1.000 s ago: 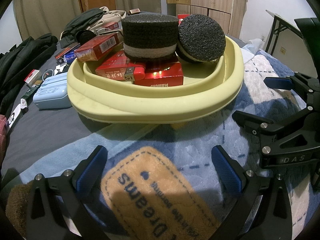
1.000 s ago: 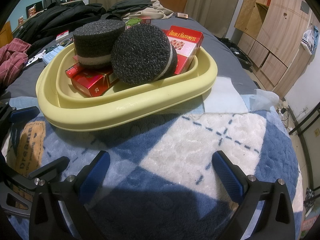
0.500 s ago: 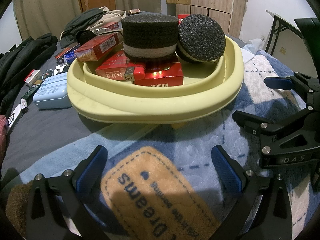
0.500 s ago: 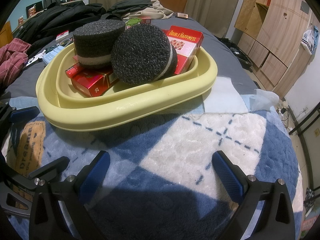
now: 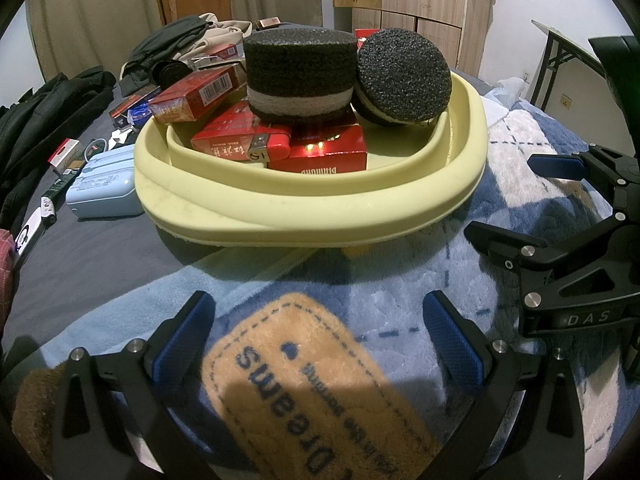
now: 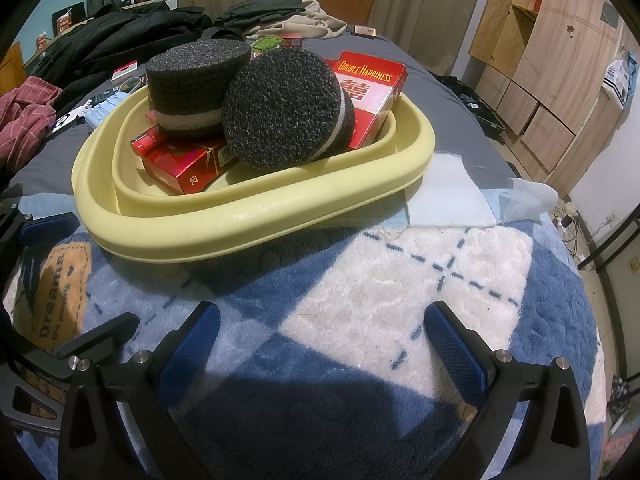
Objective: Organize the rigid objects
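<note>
Mostly visible: yellow tray (image 5: 312,216) on blanket (image 6: 400,300) holds foam discs (image 5: 300,76), red boxes (image 5: 320,152); lower boxes partly hidden, perhaps more underneath. Left gripper (image 5: 316,332), right gripper (image 6: 320,336) wide apart, empty.

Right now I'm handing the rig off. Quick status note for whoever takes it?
Left hand-held gripper: open, empty, low over the blanket, short of the yellow tray.
Right hand-held gripper: open, empty, also short of the tray.
In the tray: two black foam discs, one flat on the red boxes, one leaning on edge.
Outside it: a light blue case and small boxes on the grey sheet beside the tray.
Done: tray loaded. Left: possibly those loose items; can't tell whether they belong.
</note>
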